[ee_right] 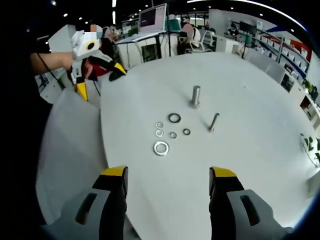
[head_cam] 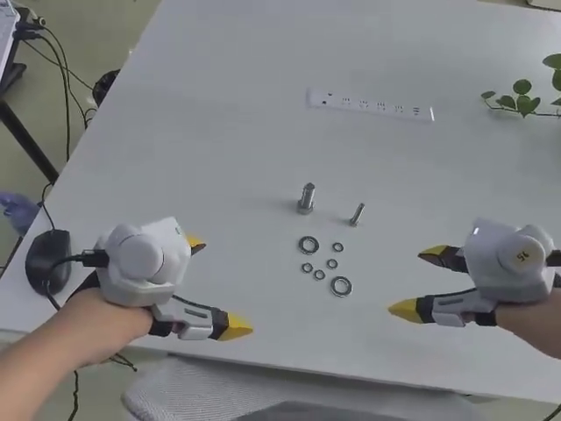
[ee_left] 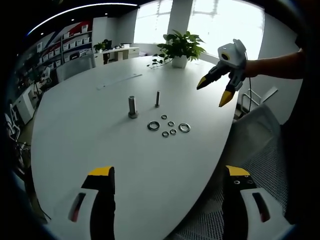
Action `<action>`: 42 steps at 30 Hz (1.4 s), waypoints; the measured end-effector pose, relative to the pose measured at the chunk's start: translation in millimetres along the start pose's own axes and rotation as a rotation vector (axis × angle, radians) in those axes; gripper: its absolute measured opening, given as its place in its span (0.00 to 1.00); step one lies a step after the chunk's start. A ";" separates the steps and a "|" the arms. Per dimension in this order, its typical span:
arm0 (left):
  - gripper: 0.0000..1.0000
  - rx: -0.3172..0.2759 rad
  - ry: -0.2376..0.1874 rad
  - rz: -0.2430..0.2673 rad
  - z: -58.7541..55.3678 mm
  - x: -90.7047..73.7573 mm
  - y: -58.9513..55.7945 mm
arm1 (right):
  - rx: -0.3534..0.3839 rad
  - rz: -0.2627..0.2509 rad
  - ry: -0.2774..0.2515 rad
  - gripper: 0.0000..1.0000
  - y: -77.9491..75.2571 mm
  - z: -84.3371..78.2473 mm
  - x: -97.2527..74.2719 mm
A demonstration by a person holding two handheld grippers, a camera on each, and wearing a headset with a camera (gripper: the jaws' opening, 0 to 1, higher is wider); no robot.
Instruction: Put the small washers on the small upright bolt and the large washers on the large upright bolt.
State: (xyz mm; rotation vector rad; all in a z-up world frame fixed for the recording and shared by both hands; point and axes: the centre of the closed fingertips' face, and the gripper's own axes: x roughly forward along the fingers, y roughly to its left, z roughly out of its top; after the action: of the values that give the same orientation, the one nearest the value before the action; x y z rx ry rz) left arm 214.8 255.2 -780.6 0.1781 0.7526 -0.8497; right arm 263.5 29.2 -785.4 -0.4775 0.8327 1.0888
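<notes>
Low in the head view, the left gripper [head_cam: 216, 285] sits at lower left and the right gripper [head_cam: 414, 281] at lower right. Each is held in a hand above the near edge of the white counter [head_cam: 219, 132]. Both sets of yellow-tipped jaws are spread wide with nothing between them. Each gripper's own view shows this too, with the left gripper [ee_left: 169, 172] and the right gripper [ee_right: 168, 172] rising from the bottom edge, parted over bare counter.

Just above them, near the centre of the head view, six loose washers lie flat in a small cluster, none touching a jaw. The two large washers [head_cam: 308, 245] sit at the cluster's upper left and lower right. The upper one looks darker and the lower one is a brighter silver. The four small washers [head_cam: 332, 263] are thin grey rings scattered between them.

Above the cluster stands the large bolt [head_cam: 306, 198], a stubby silver shaft resting on its head. The small bolt [head_cam: 357, 214] stands to its right, slimmer and shorter. Neither bolt carries a washer.

Higher in the frame, a white power strip [head_cam: 370, 105] lies across the counter. Green leaves of a plant [head_cam: 521, 96] enter at the upper right edge.
</notes>
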 end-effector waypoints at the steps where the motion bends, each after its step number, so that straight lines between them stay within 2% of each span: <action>1: 0.89 0.009 0.006 -0.001 -0.5 0.6 -1.5 | -0.013 0.002 0.008 0.67 0.8 0.8 1.5; 4: 0.89 0.031 0.013 -0.007 0.4 1.2 -4.4 | -0.044 0.015 0.030 0.66 2.2 3.1 8.3; 6: 0.89 0.036 0.013 -0.008 1.3 1.5 -4.2 | -0.062 0.032 0.050 0.62 3.7 4.4 12.6; 17: 0.88 0.023 0.010 -0.033 -3.5 3.5 -14.3 | -0.137 0.063 0.110 0.56 3.9 15.0 29.7; 22: 0.87 0.012 -0.007 -0.026 -0.5 2.2 -12.9 | -0.178 0.080 0.149 0.53 6.6 17.3 38.9; 29: 0.86 0.016 -0.002 -0.021 -0.8 1.2 -10.2 | -0.234 0.111 0.185 0.51 10.3 21.4 52.8; 37: 0.85 0.029 0.006 -0.025 1.4 0.9 -14.8 | -0.296 0.139 0.238 0.48 6.2 16.7 69.9; 42: 0.85 0.047 0.017 -0.033 -1.8 1.5 -16.9 | -0.344 0.151 0.277 0.45 7.5 9.3 77.3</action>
State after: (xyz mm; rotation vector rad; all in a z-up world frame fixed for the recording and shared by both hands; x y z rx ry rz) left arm 202.1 243.8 -780.5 0.2157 0.7536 -0.8984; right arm 276.5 83.6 -840.1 -0.8799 0.9380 1.3326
